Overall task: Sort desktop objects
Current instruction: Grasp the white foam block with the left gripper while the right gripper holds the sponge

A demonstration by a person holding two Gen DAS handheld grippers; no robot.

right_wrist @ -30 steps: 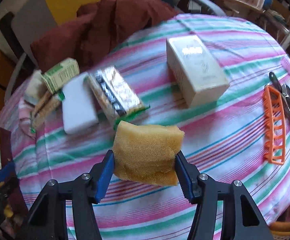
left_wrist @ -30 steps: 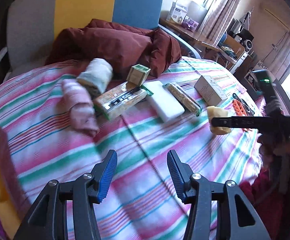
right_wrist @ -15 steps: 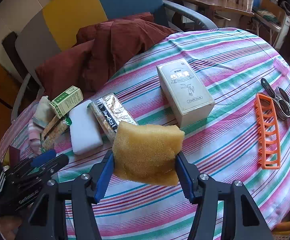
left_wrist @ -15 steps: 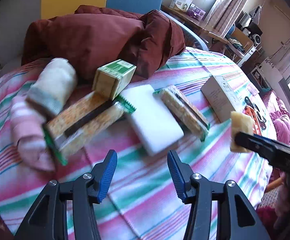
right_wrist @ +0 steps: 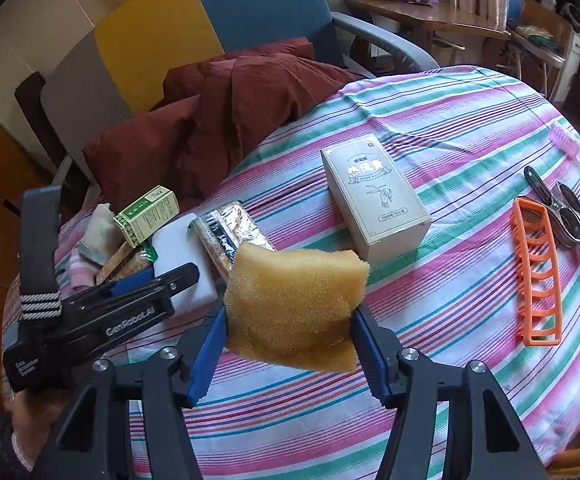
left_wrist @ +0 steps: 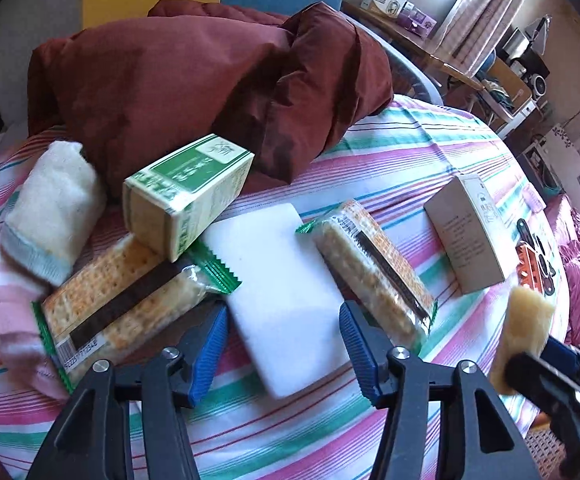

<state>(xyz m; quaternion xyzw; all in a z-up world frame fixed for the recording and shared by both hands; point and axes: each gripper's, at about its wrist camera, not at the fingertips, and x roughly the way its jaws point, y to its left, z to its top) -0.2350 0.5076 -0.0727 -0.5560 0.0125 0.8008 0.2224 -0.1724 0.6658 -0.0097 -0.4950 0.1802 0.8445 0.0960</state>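
Closing in on the white block [left_wrist: 286, 296], your left gripper [left_wrist: 284, 350] is now hanging over its near end, jaws just widening, nothing pinched.
Your right gripper [right_wrist: 288, 354] is clamping the yellow sponge [right_wrist: 295, 308] above the striped cloth [right_wrist: 449, 280]; cracker packs [left_wrist: 373, 276] are lying either side of the block, the green carton [left_wrist: 186, 196] behind.

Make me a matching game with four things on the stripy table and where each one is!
Things:
1. yellow sponge
2. green box
3. orange rack
4. white block

Places:
A. beside the metal tool
B. between two cracker packs
C. propped on a cracker pack
D. squeezed in the right gripper

Pairs: 1-D, 2-C, 3-A, 4-B
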